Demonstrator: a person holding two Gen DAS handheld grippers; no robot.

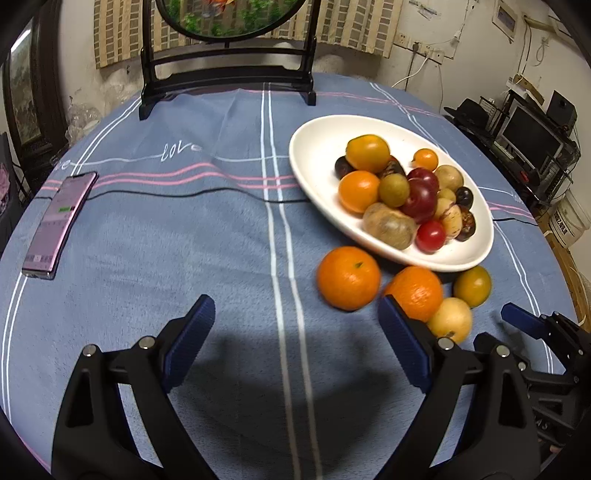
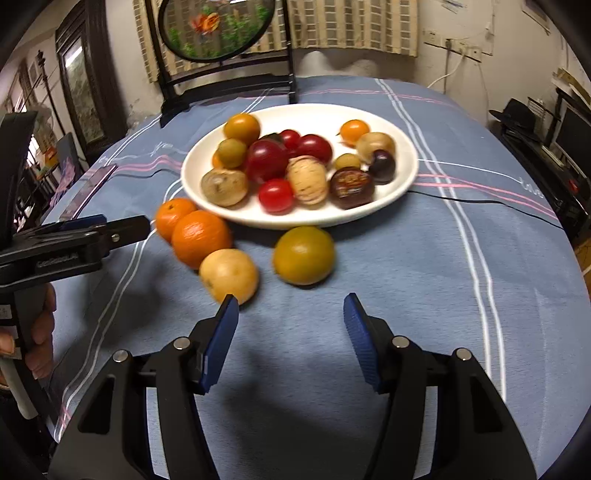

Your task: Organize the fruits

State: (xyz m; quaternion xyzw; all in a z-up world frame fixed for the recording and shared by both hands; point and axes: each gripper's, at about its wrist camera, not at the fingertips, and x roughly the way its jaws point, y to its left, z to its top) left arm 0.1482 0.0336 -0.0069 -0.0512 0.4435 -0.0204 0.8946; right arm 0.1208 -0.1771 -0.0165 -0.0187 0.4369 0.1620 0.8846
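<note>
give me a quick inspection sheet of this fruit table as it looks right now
surface: round table under a blue striped tablecloth.
job's things: white plate heaped with mixed fruits; four loose on the cloth in front of it: two oranges, a pale yellow fruit, a green-yellow fruit.
clutter: phone lying at the table's left edge.
grippers: left gripper open, empty, near the oranges; right gripper open, empty, just short of the pale yellow fruit.
cables: thin black cable across the cloth, passing behind the plate.
surroundings: framed round screen at the far edge; monitor and shelves to the right.
</note>
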